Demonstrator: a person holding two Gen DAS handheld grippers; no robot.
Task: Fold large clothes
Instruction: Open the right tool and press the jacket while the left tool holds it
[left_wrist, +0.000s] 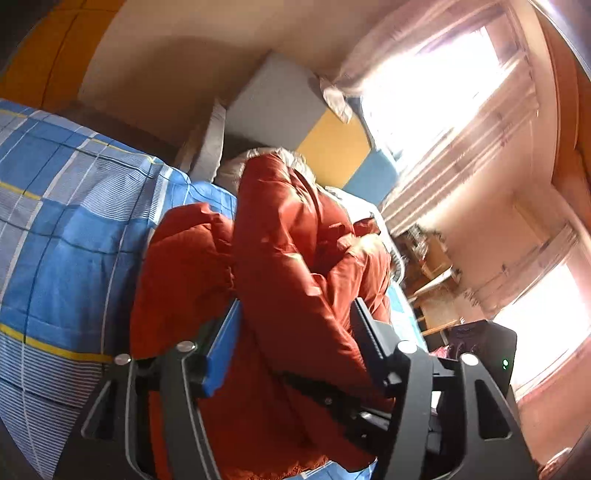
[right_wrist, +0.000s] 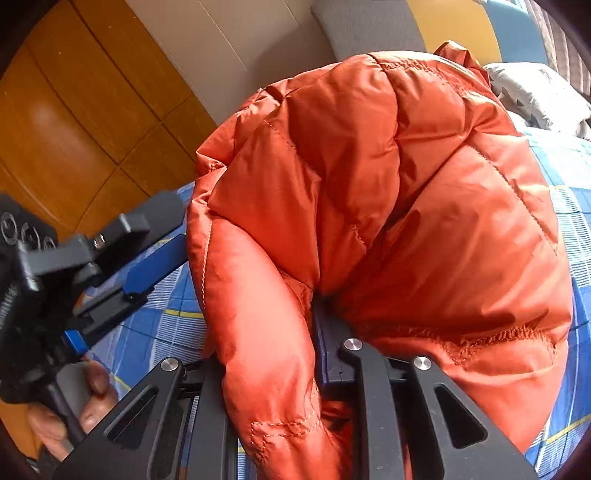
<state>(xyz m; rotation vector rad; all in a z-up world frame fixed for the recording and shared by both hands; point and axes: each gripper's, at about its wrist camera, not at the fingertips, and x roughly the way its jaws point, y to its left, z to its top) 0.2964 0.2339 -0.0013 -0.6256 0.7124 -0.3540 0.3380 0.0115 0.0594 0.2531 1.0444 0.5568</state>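
The puffy orange quilted jacket (right_wrist: 388, 206) lies bunched on the blue checked bedsheet (left_wrist: 66, 229). Right gripper (right_wrist: 273, 332) is clamped on its fold. Left gripper (left_wrist: 295, 332) straddles fabric, apparently released.

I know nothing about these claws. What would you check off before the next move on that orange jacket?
1. Right claw gripping the jacket: ok, its fingers pinch a fold.
2. Left claw free: ok, open beside the jacket's edge.
3. Jacket supported: ok, it rests on the blue checked sheet.
4. Jacket lying flat for folding: not ok, it is bunched and puffed up.
5. Sleeves tucked in: cannot tell.
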